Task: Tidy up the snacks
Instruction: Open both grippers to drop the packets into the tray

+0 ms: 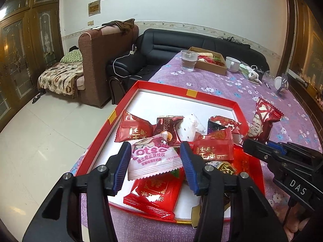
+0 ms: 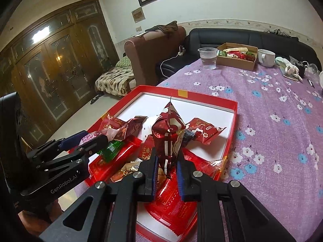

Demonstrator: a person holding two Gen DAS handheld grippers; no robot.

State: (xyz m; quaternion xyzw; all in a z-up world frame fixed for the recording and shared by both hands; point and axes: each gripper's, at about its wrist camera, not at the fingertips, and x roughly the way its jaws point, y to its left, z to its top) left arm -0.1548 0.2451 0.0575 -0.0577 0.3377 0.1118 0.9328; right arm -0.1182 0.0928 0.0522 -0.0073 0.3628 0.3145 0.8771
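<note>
1. Crinkly foil film wraps every snack here, so each packet is light, soft and slippery; a pinch on a flat crimped end seal should hold better than one on the puffed middle.
2. The left gripper (image 1: 155, 159) has its jaws spread wide on either side of the pink-and-white packet (image 1: 154, 159); whether the pads actually touch it I cannot tell from this angle.
3. The right gripper (image 2: 166, 171) has its jaws pressed on the lower end of the dark red packet (image 2: 168, 135), which stands upright between them, lifted above the pile.
4. Beneath and ahead of both pairs of jaws sits the red tray (image 1: 203, 95) with its white floor, holding the remaining loose packets heaped at its near end.
5. The surface wears a purple flowered cloth (image 2: 272, 100); far beyond the jaws stand a plastic cup (image 2: 208, 57) of water, a cardboard box (image 2: 236, 61) of more snacks and a white mug (image 2: 266, 57).
6. Behind are a black sofa (image 1: 177, 42), a brown armchair (image 1: 101, 60) and dark wooden cabinets (image 2: 56, 66).
</note>
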